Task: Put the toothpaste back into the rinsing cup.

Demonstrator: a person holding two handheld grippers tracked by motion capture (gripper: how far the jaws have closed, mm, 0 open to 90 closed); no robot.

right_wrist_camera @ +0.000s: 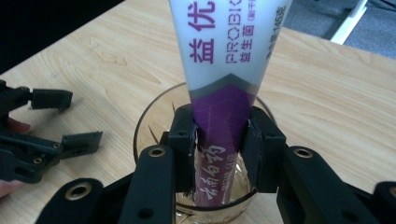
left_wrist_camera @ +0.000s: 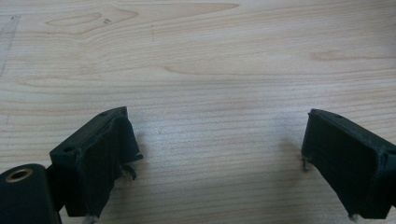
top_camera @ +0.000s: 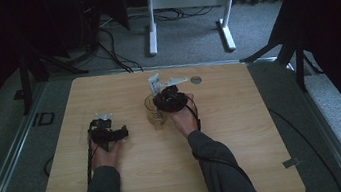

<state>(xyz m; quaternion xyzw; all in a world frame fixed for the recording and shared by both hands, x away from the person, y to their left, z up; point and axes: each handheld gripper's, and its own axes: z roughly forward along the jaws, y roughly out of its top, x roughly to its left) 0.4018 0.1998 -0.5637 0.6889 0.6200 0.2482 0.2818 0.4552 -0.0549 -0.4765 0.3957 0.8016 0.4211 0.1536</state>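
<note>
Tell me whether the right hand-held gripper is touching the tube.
Touching: the right gripper view shows the right hand-held gripper clamping the tube.

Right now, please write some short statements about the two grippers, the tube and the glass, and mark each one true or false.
1. The right gripper is shut on the tube. True.
2. The tube lies flat on the table. False: it stands up, its lower end inside the glass.
3. The left gripper is open and holds nothing. True.
4. The left gripper grips the glass. False: it rests apart from it, over bare wood.
</note>
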